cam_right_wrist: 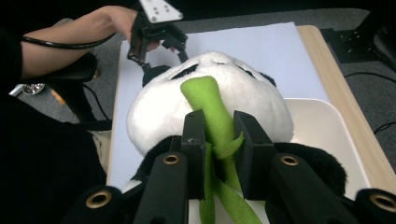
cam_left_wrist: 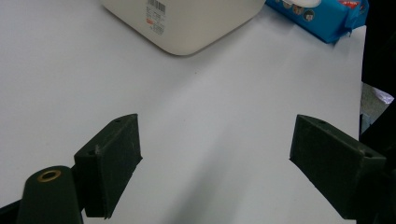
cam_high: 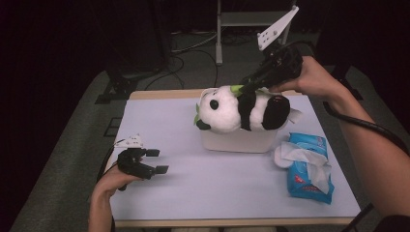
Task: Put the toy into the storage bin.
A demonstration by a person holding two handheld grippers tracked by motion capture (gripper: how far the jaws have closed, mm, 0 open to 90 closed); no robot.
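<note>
High view: your right tongs point(cam_high: 244, 86) grip panda's green stalk point(cam_right_wrist: 212, 116) over tub point(cam_high: 237, 140); left tongs point(cam_high: 157, 161) open above pale worktop point(cam_high: 193, 183), dark room.

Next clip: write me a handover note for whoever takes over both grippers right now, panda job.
Right gripper: shut on the green bamboo stalk at the plush panda's chest, at the far side of the table.
Left gripper: open, holding nothing, low over the near left of the white table.
Things: the panda lies across the top of the white bin, head to the left. A blue wet wipes pack lies right of the bin.
Done: grip taken on the stalk.
Left: probably settle the panda in or out of the bin, then release.
</note>
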